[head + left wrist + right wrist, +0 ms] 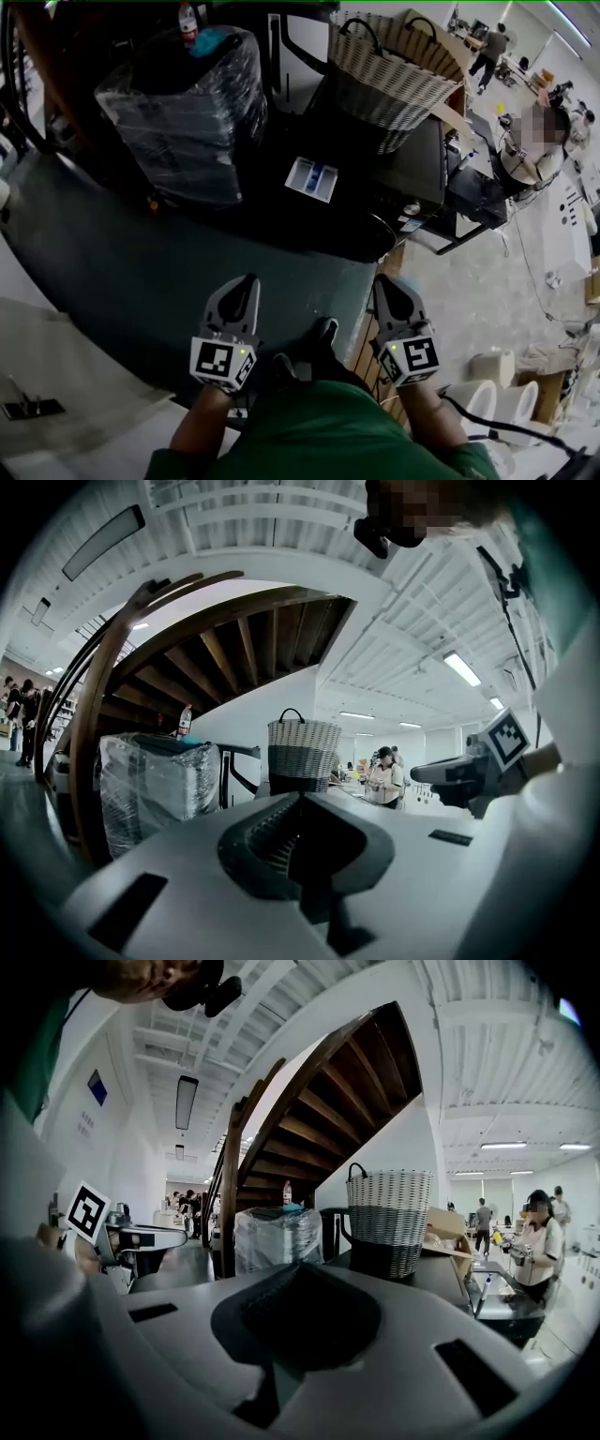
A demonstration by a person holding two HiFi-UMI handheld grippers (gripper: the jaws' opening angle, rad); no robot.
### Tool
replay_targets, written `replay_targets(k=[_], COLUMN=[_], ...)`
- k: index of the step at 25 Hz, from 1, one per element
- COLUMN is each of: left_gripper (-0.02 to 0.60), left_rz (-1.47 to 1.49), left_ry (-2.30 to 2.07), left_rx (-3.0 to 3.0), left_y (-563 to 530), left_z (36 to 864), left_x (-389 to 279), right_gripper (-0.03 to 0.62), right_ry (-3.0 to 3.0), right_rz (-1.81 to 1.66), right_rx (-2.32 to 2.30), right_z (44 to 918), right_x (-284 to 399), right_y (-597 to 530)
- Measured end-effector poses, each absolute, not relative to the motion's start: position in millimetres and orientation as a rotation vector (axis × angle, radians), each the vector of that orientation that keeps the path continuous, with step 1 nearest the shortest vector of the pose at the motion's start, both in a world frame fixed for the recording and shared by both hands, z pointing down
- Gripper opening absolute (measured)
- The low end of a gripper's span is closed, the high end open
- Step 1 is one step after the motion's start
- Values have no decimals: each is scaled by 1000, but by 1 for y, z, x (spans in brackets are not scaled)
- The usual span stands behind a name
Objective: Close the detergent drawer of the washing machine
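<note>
**Both grippers held low, drawer standing open ahead**

At far left in the head view stands a bulky load wrapped in clear plastic film (pixel 183 112). A small bottle (pixel 187 21) with a red label rests on top of it, its print too small to read.

Below and nearer, the left gripper (pixel 246 281) is held just in front of the person's green top. Its own view shows the two jaws pressed together with nothing between them. The cube on it carries black-and-white square markers, not writing.

Ahead of both grippers and well apart from them, a white tray with blue inserts (pixel 311 178) juts out of the dark washing machine (pixel 422 169). It looks like the detergent drawer, pulled open. Any marks on it are too small to read.

A woven basket (pixel 394 70), pale above and dark-banded below, with black handles, sits on top of the machine.

The right gripper (pixel 386 283) hangs level with the left one. Its jaws are likewise closed against each other on nothing.

At far right, in the background, a person (pixel 525 150) stands at a workbench.
</note>
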State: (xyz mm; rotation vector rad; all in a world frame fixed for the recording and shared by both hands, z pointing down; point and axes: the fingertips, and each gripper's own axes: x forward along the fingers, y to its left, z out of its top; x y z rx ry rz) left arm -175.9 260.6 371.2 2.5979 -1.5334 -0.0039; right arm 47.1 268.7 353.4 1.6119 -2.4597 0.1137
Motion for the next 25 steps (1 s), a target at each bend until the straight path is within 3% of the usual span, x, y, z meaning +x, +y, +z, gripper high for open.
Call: replay_targets(k=[25], left_gripper=[29], left_rz=[144], left_ry=[-1637], left_rx=[2562], left_y=[110], left_z=[358], left_x=[-42], right_gripper=[23], right_ry=[-2582], right_rz=[256], right_rx=[1565], right_z=[357], right_x=[177], right_y=[105])
